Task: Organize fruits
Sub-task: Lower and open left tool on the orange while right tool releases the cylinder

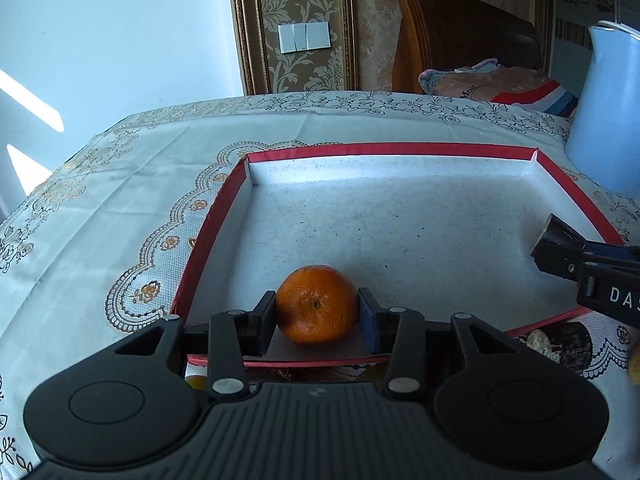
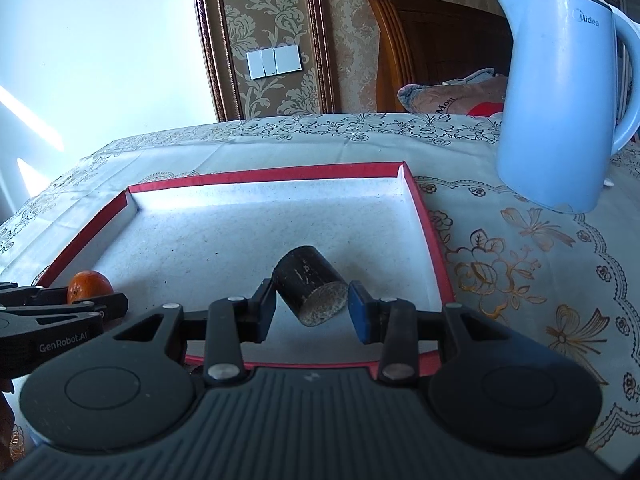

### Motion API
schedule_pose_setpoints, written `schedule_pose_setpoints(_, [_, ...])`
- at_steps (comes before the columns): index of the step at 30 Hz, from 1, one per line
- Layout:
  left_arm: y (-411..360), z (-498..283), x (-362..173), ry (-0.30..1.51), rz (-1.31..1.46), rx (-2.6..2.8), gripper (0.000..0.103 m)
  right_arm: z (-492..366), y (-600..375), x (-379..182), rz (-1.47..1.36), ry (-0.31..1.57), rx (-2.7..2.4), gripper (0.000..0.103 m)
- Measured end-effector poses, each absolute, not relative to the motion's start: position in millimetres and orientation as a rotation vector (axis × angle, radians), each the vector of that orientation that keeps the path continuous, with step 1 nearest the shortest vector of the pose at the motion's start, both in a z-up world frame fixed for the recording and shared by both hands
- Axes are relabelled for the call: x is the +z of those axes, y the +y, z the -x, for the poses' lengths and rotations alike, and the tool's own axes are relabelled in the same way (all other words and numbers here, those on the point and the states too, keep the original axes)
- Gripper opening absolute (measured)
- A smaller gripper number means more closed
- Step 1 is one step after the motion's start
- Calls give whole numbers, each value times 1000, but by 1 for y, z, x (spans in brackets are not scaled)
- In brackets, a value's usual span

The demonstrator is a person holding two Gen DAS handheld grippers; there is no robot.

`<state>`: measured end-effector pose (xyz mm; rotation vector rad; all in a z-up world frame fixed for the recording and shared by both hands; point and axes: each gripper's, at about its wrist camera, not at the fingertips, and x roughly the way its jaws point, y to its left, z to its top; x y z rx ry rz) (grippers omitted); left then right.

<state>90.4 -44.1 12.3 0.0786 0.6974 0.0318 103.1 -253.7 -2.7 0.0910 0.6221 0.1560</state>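
A shallow red-rimmed tray (image 1: 208, 248) with a white floor lies on the table; it also shows in the right wrist view (image 2: 430, 236). My left gripper (image 1: 317, 318) is shut on an orange mandarin (image 1: 316, 304) just over the tray's near left edge. The mandarin also shows in the right wrist view (image 2: 89, 285). My right gripper (image 2: 312, 308) holds a dark cut sugarcane piece (image 2: 310, 290) over the tray's near right part; its right pad stands slightly off the cane. That gripper shows at the right of the left wrist view (image 1: 560, 246).
A light blue electric kettle (image 2: 560, 100) stands on the patterned tablecloth (image 2: 520, 280) right of the tray. Another dark cane piece (image 1: 560, 346) lies on the cloth near the tray's front right corner. A wooden headboard and pillow lie beyond the table.
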Motion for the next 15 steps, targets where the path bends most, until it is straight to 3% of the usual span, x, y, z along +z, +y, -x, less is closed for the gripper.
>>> schedule_pose_setpoints(10, [-48, -103, 4, 659, -66, 86, 42, -96, -244, -2, -67, 622, 196, 37])
schedule_pose_setpoints(15, [-49, -104, 1, 640, -61, 89, 49, -95, -243, -4, -63, 629, 192, 37])
